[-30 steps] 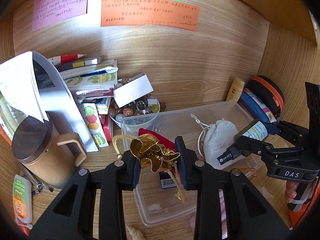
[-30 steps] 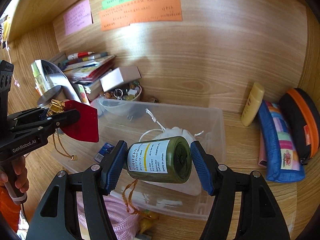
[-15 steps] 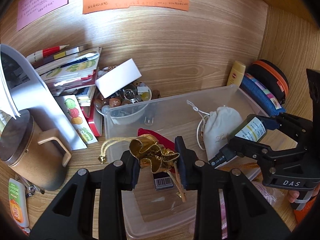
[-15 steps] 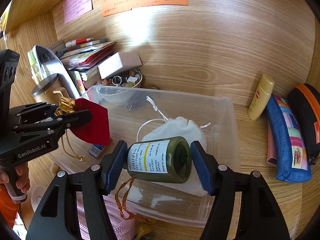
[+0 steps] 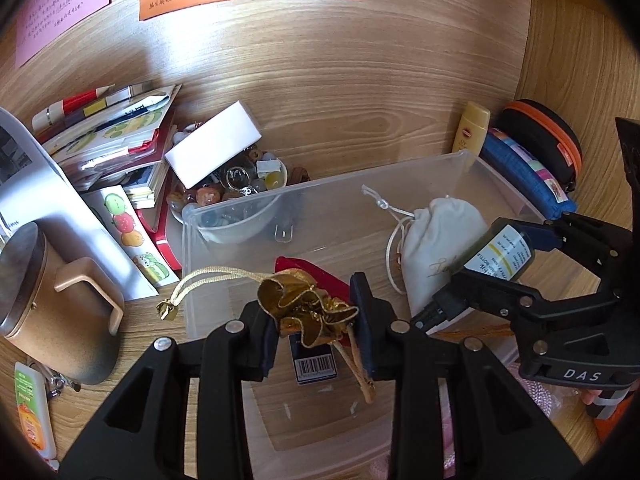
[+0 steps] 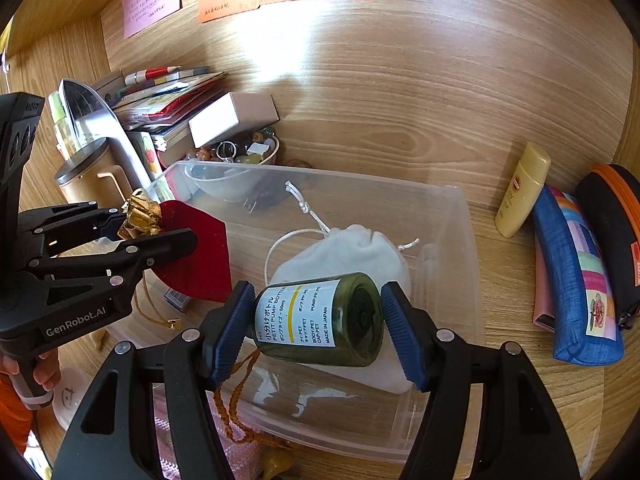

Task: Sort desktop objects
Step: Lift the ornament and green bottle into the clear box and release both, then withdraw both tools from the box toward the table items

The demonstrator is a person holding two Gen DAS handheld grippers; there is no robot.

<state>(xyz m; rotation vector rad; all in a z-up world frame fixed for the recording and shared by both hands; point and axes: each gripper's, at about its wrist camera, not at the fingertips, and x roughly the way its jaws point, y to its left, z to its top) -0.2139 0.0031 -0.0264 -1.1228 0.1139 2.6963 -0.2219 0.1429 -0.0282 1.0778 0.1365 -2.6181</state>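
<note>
A clear plastic bin (image 5: 420, 168) (image 6: 464, 240) sits on the wooden desk with a white drawstring pouch (image 5: 436, 236) (image 6: 352, 248) inside it. My left gripper (image 5: 316, 320) (image 6: 160, 224) is shut on the gold gathered neck of a red pouch (image 5: 308, 308) (image 6: 196, 256), which hangs over the bin's left side with its gold cords dangling. My right gripper (image 6: 320, 320) (image 5: 500, 260) is shut on a dark green pump bottle (image 6: 320, 320) (image 5: 500, 256) with a white label, lying sideways above the white pouch.
Left of the bin stand a lidded tan mug (image 5: 44, 292), a stack of books (image 5: 116, 148), a white box (image 5: 214, 144) and a bowl of beads (image 5: 236, 192). A yellow tube (image 6: 520, 192), blue pencil case (image 6: 576, 280) and black-orange case (image 6: 616, 232) lie right.
The left gripper has moved forward and down with the red pouch, from the bin's near-left corner to over its inside. The right gripper has held still with the bottle.
</note>
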